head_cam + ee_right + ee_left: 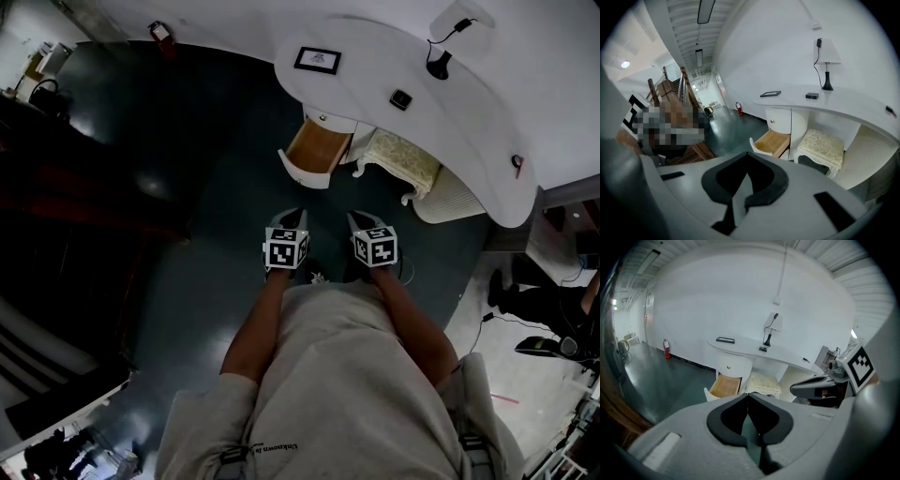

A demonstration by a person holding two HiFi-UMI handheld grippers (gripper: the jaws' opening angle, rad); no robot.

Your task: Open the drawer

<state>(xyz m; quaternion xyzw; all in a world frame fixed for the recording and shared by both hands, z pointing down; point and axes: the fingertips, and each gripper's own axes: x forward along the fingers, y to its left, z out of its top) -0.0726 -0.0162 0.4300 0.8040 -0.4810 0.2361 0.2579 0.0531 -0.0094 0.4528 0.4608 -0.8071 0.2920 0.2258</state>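
Note:
A white drawer point(313, 153) with a wooden inside stands pulled out from the curved white desk point(375, 56); it also shows as the drawer point(723, 386) and the drawer point(771, 142). Above it a second drawer front with a gold knob point(323, 118) stays closed. My left gripper point(292, 217) and right gripper point(357, 220) hang side by side in front of the person's body, well short of the drawer. Both sets of jaws meet with nothing between them: left gripper point(748, 396), right gripper point(748, 155).
A cream upholstered stool point(403, 161) stands under the desk right of the drawer. On the desk lie a framed picture point(317, 60), a small black box point(401, 98) and a lamp point(439, 62). Dark floor point(187, 225) spreads left; a fire extinguisher point(666, 348) stands by the wall.

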